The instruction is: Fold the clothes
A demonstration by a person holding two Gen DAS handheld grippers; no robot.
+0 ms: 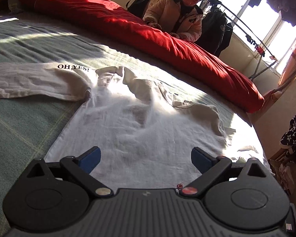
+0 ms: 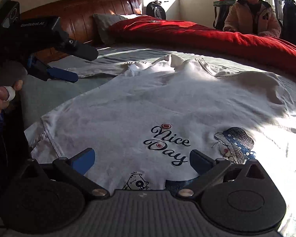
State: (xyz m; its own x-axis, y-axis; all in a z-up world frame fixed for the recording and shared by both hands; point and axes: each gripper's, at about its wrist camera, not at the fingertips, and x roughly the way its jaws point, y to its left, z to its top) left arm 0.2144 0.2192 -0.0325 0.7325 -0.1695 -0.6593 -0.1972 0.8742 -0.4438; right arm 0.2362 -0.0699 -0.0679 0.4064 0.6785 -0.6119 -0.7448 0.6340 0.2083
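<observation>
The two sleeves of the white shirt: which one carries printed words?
The long sleeve stretched out flat toward the headboard, printed "OH, YES!"; the other sleeve is crumpled and plain.

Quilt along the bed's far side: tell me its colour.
Red, plain; the quilt shows best in the left wrist view.

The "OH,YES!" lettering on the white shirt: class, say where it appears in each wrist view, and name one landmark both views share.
Left wrist view: the "OH,YES!" lettering is upper left of centre, on the sleeve spread out to the left.
Right wrist view: the lettering is small, above centre and slightly left, seen upside down near the collar.
Shared landmark: the red quilt behind the shirt.
</observation>
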